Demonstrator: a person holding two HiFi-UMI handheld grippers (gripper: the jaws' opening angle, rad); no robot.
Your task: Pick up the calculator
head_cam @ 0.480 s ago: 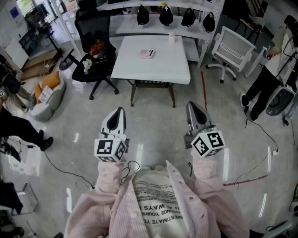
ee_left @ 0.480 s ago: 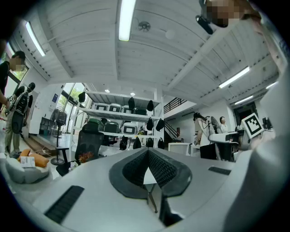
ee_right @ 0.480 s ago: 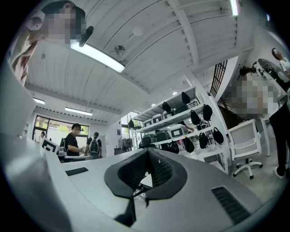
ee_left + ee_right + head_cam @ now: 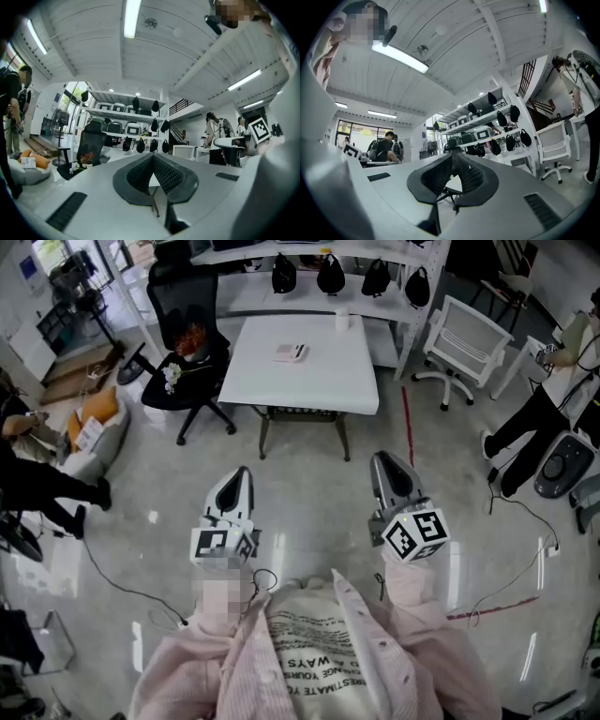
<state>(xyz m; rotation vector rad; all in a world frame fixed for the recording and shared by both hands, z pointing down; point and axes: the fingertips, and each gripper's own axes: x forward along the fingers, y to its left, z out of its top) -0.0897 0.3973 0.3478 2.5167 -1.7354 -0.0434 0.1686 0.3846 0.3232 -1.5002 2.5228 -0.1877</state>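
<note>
Two grippers show in my head view, side by side over the glossy floor (image 4: 309, 484) and well short of the table. The left gripper (image 4: 239, 472) points ahead; in its own view the ribbed pads meet at the tip, so its jaws are together with nothing between them. The right gripper (image 4: 382, 458) reads the same in its own view: jaws pressed together, empty.

The calculator (image 4: 289, 352) lies flat on the white tabletop (image 4: 319, 381), toward the far side and a little left of the middle, well apart from both grippers. A small white item (image 4: 342, 321) stands near the tabletop's far edge, to the right of the calculator; I cannot tell what it is.

Left of the table I see a black office chair (image 4: 183, 296), and to the right a white chair (image 4: 469, 334). Behind the table runs a shelf (image 4: 394, 307) with a row of black bags (image 4: 330, 274) on it.
</note>
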